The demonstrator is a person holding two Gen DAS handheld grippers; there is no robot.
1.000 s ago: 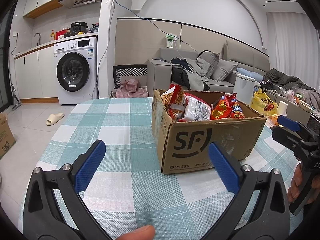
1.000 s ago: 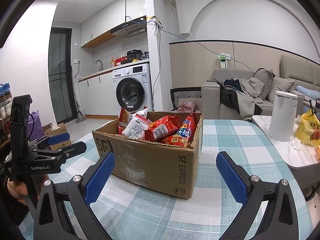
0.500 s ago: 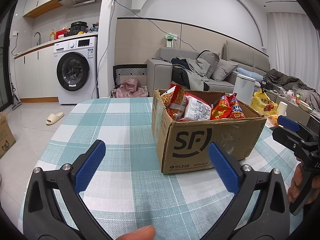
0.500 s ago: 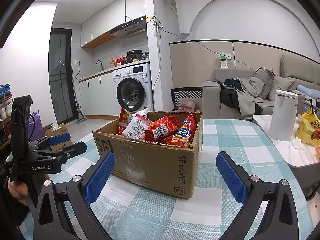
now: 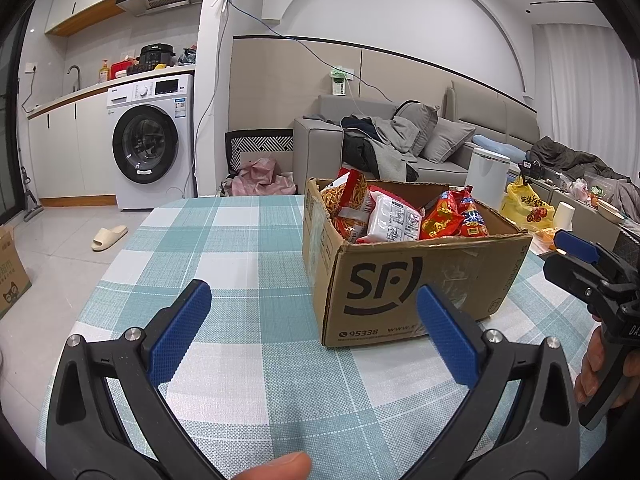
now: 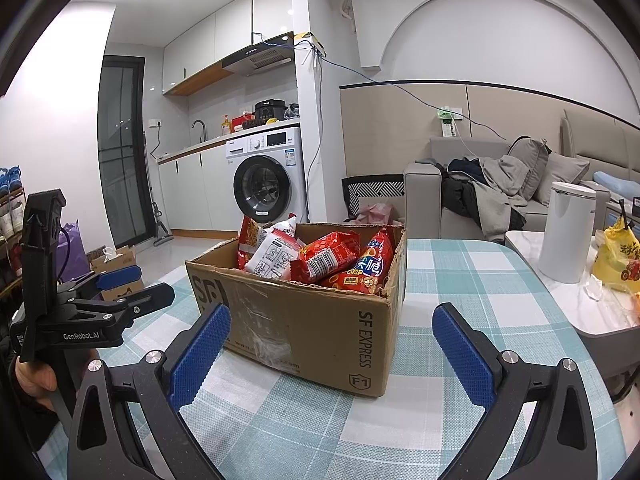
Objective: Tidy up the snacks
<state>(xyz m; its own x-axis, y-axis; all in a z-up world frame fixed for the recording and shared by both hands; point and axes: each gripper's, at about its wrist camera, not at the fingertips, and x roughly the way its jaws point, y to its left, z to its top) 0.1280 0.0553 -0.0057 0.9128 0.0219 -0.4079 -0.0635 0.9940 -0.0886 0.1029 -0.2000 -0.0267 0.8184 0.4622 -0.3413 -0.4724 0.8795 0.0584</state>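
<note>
A cardboard SF box (image 5: pixel 404 280) stands on the checked table (image 5: pixel 224 240) and holds several snack packets: a white one (image 5: pixel 394 220), red ones (image 5: pixel 450 216) and an orange noodle one (image 5: pixel 348 200). My left gripper (image 5: pixel 314 328) is open and empty, low over the table in front of the box's left corner. My right gripper (image 6: pixel 330 344) is open and empty, facing the box (image 6: pixel 312 312) from the other side; the packets (image 6: pixel 320 256) show above its rim. Each gripper appears in the other's view, the right one (image 5: pixel 576 256) and the left one (image 6: pixel 120 284).
A white kettle (image 6: pixel 568 232) and a yellow bag (image 6: pixel 616 260) stand on a side table right of the checked table. A washing machine (image 5: pixel 148 144), a sofa (image 5: pixel 400 144) and a slipper (image 5: pixel 108 236) on the floor lie beyond.
</note>
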